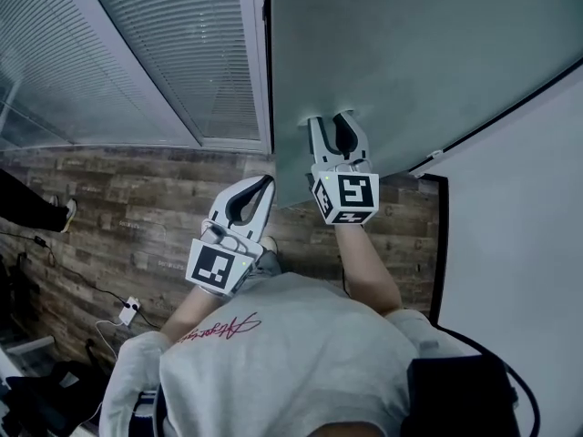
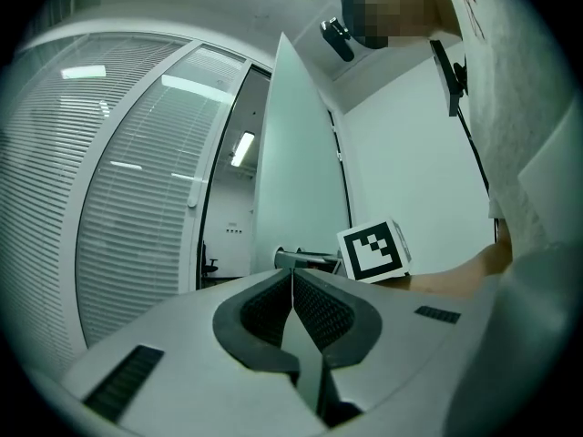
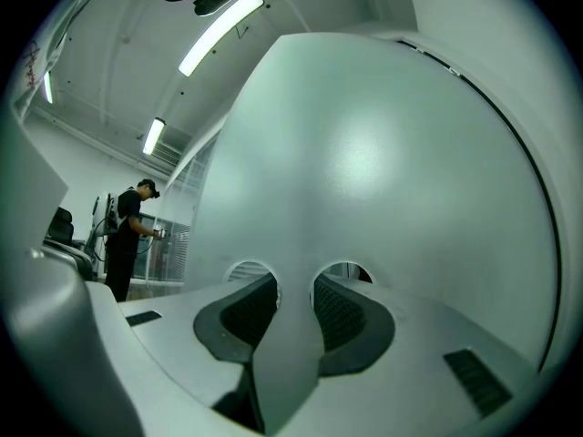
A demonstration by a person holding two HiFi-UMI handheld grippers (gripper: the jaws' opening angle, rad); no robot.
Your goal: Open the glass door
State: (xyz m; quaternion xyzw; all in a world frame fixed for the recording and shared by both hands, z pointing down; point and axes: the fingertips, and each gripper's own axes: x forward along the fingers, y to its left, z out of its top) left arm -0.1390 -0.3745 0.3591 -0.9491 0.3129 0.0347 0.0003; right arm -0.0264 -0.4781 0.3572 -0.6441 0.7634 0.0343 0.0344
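Grey shirt (image 1: 291,353), plank floor (image 1: 137,208) (cables (image 1: 64,271) left), glass door (image 1: 410,53), blinds (image 1: 182,53)

Red script (image 1: 219,327) runs across the back of the person's grey shirt (image 1: 301,362). It is cursive, seen upside down, and the letters can't be made out. There is a square black-and-white marker (image 1: 217,267) on the left gripper (image 1: 265,181) and another on the right gripper (image 1: 332,118) (block patterns only, not letters or digits). No readable text found.
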